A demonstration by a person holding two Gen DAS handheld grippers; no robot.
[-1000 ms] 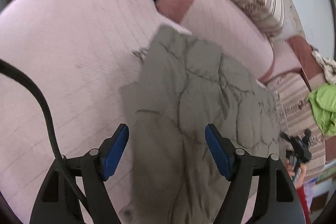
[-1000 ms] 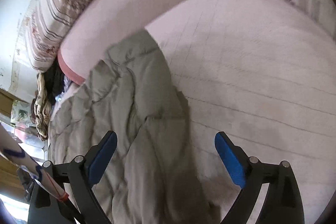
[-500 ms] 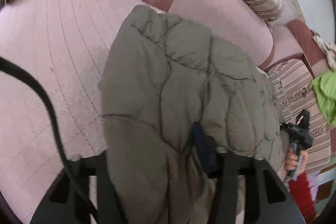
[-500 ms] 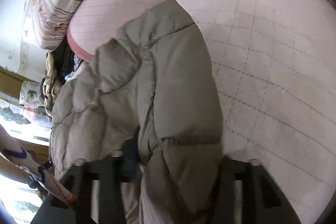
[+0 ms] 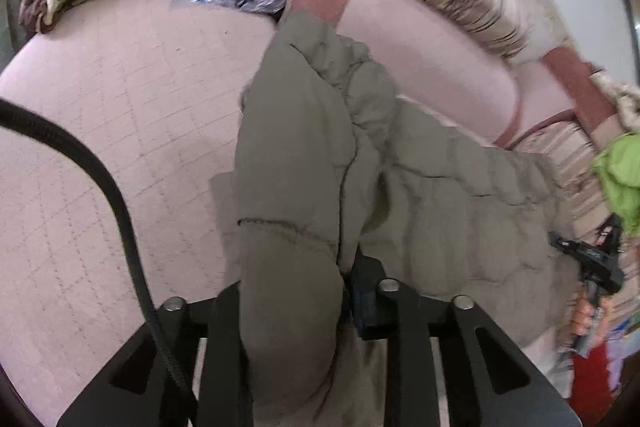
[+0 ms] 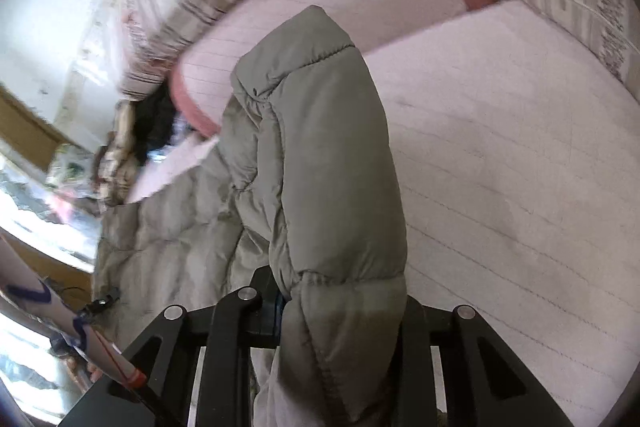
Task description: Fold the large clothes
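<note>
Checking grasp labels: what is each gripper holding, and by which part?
Both hold the grey-green puffer jacket. The left gripper and right gripper have each just closed on a bunched quilted edge; which part of the garment cannot be told.

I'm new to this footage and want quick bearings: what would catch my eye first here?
A puffy grey-green quilted jacket fills the middle of both views, bunched between the left tongs and the right tongs, whose jaws have just been closing on it. It lies on a pale pink quilted sofa. A bright green garment sits at the left view's right edge.
</note>
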